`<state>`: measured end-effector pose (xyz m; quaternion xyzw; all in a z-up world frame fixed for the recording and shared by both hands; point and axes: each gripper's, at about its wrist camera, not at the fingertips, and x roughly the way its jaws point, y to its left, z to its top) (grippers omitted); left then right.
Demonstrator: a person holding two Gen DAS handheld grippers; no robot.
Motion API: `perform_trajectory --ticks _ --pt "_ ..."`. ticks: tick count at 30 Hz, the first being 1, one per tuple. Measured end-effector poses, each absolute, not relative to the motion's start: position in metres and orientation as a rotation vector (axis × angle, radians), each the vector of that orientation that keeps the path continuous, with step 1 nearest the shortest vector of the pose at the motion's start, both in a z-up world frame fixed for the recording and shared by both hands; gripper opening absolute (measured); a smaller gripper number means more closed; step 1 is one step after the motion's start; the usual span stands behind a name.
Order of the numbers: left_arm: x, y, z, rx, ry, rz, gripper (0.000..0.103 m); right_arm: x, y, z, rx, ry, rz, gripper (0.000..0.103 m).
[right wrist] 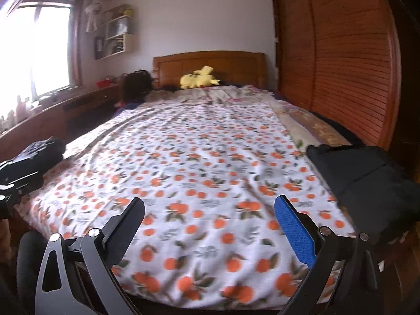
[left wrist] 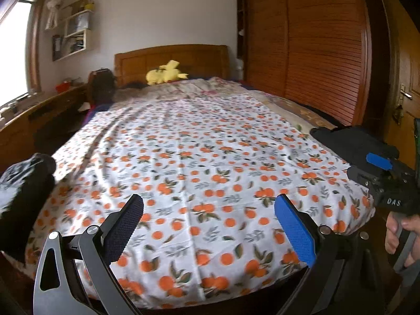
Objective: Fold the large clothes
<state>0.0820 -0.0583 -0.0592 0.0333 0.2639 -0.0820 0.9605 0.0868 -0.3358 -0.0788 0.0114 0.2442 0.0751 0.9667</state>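
Here, both claws hover above the foot of a bed covered by an orange-print sheet. The left claw fills the bottom of its own view, jaws spread wide and holding nothing. The right claw looks the same in its view: wide open and empty.

The clothes to fold appear to be two dark garments. One dark bundle lies at the left edge of the left view, on the bed's corner. A black garment lies at the right edge of the right view, along the bed's side nearest a slatted wooden wardrobe. The broad patterned middle between them is probably left free as a folding surface.

In the left view, the right claw shows at the right edge, with white letters reading "DAS" on its body. At the upper centre, a yellow plush toy rests against the headboard.
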Motion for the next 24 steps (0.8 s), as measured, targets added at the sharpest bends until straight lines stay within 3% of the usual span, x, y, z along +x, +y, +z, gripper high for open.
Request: perform_trajectory --ticks 11,24 --pt "0.061 -0.019 -0.052 0.022 0.521 -0.085 0.100 0.080 -0.283 -0.078 0.024 0.486 0.215 0.095" --pt "0.025 0.007 -0.003 -0.003 0.428 -0.038 0.100 0.051 -0.245 -0.024 0.019 0.368 0.266 0.095"
